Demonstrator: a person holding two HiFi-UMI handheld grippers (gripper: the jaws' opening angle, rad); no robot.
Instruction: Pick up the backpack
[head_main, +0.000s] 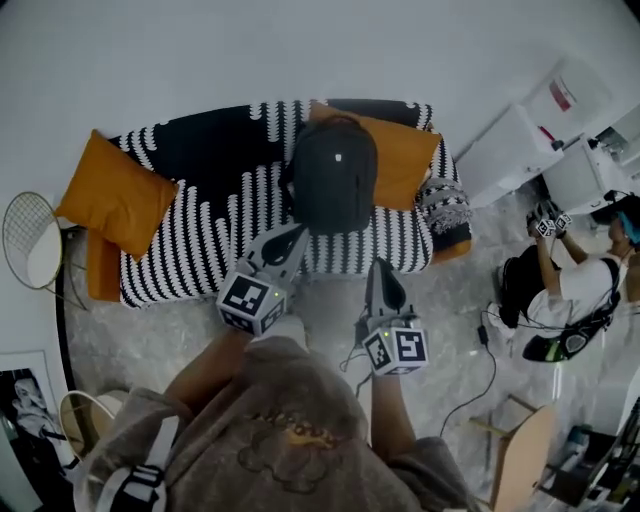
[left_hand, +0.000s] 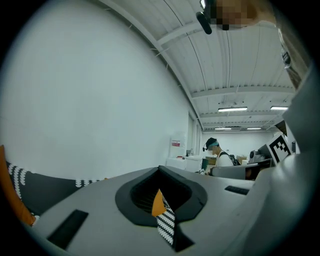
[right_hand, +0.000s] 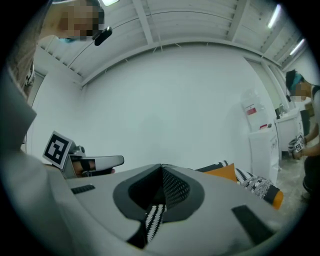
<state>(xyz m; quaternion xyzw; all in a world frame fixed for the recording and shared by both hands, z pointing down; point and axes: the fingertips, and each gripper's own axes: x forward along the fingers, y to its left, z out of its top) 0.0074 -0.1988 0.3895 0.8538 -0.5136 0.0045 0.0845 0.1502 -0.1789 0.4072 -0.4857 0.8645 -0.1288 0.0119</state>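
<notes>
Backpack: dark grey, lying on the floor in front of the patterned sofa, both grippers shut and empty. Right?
Not quite. The backpack is not on the floor: it sits on the patterned sofa, against an orange cushion, as the head view shows. The rest holds: it is dark grey, and the left gripper and right gripper are both shut and empty.

Dark backpack (head_main: 334, 176) upright on sofa (against cushion)

Backpack (head_main: 334, 176) on sofa (head_main: 200, 240), before cushion (head_main: 408, 160)
</notes>
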